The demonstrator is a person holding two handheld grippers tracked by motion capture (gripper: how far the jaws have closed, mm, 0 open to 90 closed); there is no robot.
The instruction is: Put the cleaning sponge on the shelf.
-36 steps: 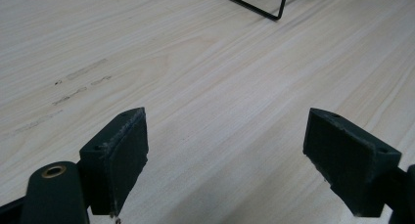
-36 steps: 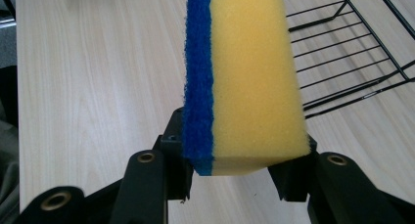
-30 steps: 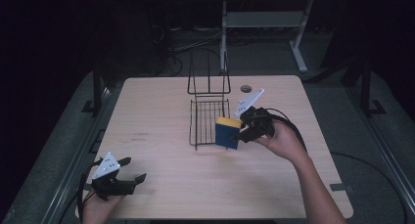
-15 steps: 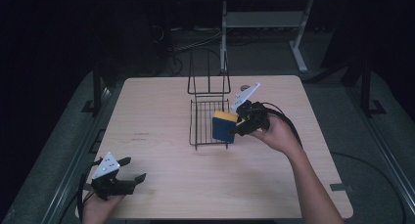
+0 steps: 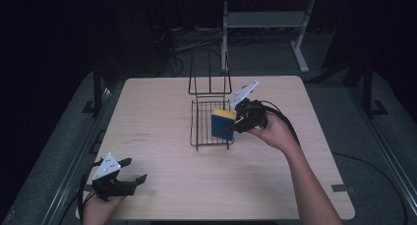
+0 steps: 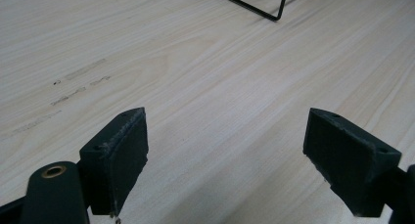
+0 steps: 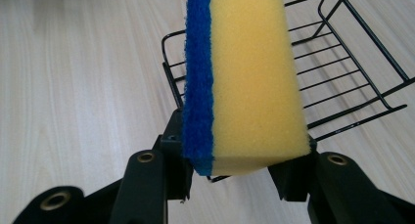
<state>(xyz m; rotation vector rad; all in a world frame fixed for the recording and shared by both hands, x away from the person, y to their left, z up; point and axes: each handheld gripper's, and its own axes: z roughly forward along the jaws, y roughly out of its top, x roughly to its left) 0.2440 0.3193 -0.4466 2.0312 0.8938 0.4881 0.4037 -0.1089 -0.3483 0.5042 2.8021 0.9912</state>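
right gripper [image 5: 235, 127] clamped on sponge [image 5: 222, 125], held upright over right edge of wire rack [image 5: 209, 124] | not yet set down, release into rack looks left to do | left gripper [image 5: 129, 172] wide open, empty, well apart from rack on table [image 5: 295, 176]

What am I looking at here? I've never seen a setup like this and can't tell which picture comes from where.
No robot here: a person stands at a wooden table and holds a hand-operated gripper in each hand. The high view looks down from above the person's side. The other two pictures come from small cameras riding on the grippers, looking along their black jaws.

On the table stands a black wire rack. The right gripper is shut on a yellow sponge with a blue scrubbing side, holding it at the rack's right edge. The left gripper is open, holding nothing, near the table's front left corner; its own view shows bare wood between its jaws.
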